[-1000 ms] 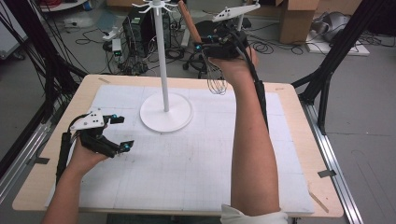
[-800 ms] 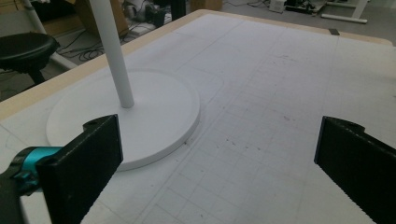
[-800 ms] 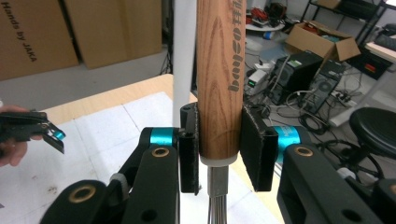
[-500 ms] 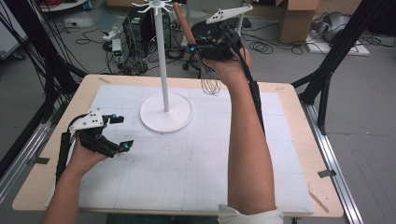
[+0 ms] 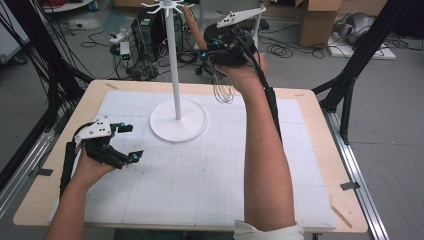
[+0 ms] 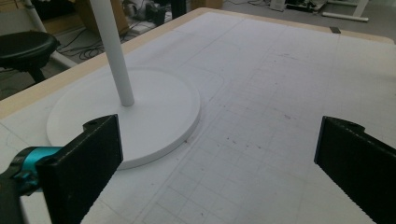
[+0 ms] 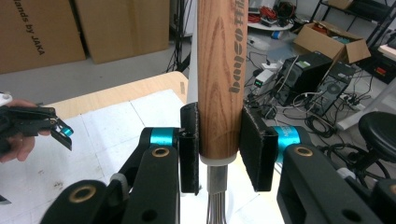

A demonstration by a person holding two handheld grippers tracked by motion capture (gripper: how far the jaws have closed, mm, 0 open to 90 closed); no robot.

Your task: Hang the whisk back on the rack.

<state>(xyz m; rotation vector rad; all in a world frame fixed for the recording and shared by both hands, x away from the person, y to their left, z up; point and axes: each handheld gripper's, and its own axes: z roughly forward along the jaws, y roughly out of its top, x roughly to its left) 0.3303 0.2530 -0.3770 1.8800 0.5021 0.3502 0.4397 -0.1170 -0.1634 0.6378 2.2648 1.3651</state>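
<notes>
- The whisk (image 5: 216,75) is up in the air over the table's far edge, just right of the stand's pole (image 5: 173,65), wooden handle up, wires hanging down.
- Right gripper (image 5: 212,50) has its jaws clamped on the handle's lower end.
- Left gripper (image 5: 128,142) sits low over the white mat (image 5: 200,180) at the near left, jaws wide apart, holding nothing, pointing at the stand's round base (image 6: 154,121).

I see a whisk with a brown wooden handle and a steel wire head (image 5: 223,89) held up off the table, near the top of the tall white hanging stand with a round base (image 5: 178,119). My right gripper (image 7: 218,149) clamps the handle's lower end, wires hanging below. The handle carries dark printed lettering. The stand sits upright at the far middle of the white gridded mat.
</notes>
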